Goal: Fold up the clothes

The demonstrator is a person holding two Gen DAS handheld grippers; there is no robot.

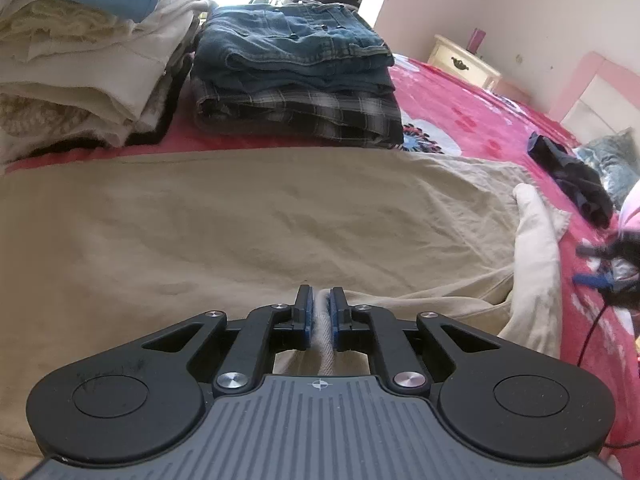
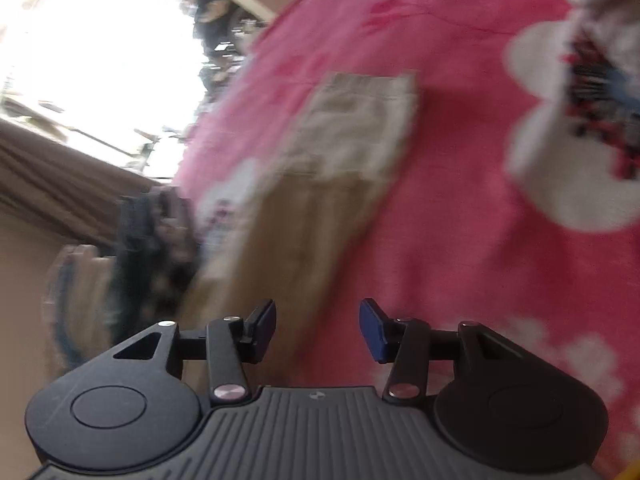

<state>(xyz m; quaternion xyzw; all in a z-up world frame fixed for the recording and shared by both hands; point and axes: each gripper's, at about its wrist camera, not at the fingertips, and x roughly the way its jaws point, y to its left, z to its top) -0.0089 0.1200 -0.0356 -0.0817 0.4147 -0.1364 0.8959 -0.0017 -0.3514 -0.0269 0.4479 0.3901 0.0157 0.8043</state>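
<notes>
- Left gripper (image 1: pixel 320 312): jaws together, clamped on a pale inner fold of the khaki garment (image 1: pixel 256 216), pinning that edge for the fold.
- Khaki garment: spread flat across the pink bedspread (image 1: pixel 460 96), just in front of the folded stacks, denim pile (image 1: pixel 296 64) and cream pile (image 1: pixel 80 60).
- Right gripper (image 2: pixel 318 330): pads apart, holding nothing, above the garment's far end (image 2: pixel 352 128); view blurred, probably positioned for a second hold.
</notes>
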